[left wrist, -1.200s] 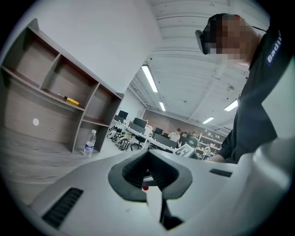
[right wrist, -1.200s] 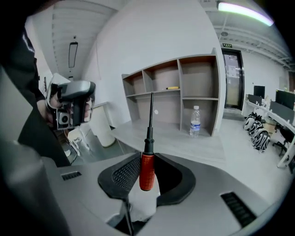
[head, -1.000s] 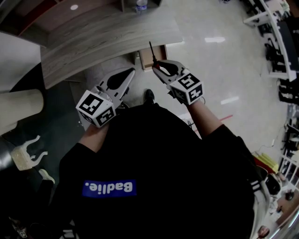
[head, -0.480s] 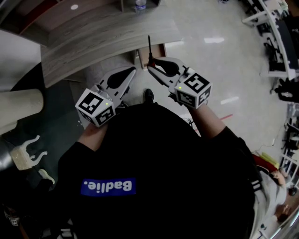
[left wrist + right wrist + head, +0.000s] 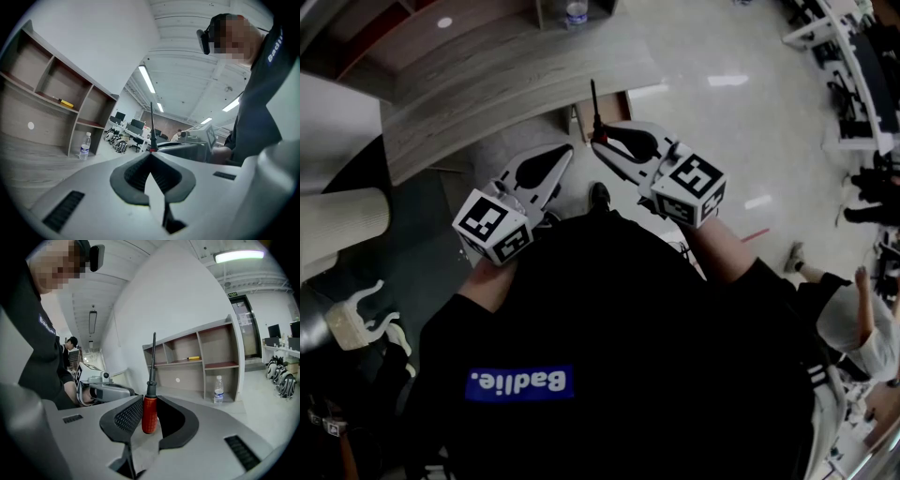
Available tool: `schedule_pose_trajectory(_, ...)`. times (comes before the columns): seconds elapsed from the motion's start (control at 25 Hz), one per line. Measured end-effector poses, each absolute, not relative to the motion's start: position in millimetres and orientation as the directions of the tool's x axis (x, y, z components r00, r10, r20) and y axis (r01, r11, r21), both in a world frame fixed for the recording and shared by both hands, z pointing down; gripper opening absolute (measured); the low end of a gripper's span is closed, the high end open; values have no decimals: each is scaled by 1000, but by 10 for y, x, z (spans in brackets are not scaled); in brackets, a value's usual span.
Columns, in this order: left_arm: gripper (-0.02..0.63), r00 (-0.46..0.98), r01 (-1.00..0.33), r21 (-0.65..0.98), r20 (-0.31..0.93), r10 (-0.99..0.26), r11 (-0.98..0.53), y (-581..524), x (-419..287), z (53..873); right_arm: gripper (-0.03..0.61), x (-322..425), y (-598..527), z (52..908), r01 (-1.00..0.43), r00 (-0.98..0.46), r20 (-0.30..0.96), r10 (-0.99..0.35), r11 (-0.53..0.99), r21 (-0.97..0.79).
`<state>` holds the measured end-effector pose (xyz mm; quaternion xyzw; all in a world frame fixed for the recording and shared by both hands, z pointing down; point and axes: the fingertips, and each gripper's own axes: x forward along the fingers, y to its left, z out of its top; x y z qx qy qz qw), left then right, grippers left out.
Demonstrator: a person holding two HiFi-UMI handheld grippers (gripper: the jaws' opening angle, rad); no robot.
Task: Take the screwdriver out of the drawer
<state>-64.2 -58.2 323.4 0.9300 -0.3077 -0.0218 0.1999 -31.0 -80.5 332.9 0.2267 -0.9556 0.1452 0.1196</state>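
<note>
clamping screwdriver (image 5: 149,414) upright, right claw (image 5: 598,143), left claw (image 5: 151,155) shut alongside

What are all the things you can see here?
screwdriver: one, red handle and black shaft, upright in the right tongs
water bottle: one, clear, on the counter by the shelf's end
yellow tool: one, yellow and black, lying in a shelf compartment
shelf: one, brown wood, against the white wall
counter: one, grey wood, under the shelf
animal figure: one, white, far left in the head view
left tongs: one, white with dark pads, shut, empty
right tongs: one, white with dark pads, shut on the screwdriver
</note>
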Motion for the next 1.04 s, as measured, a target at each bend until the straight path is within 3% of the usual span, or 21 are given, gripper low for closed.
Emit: schedule_pose_trajectory(1.04, 2, 800, -577, 384, 87, -594, -721, -585, -660, 3138, 114, -348, -798, 3251, -451, -879, 274, -391, 868, -207)
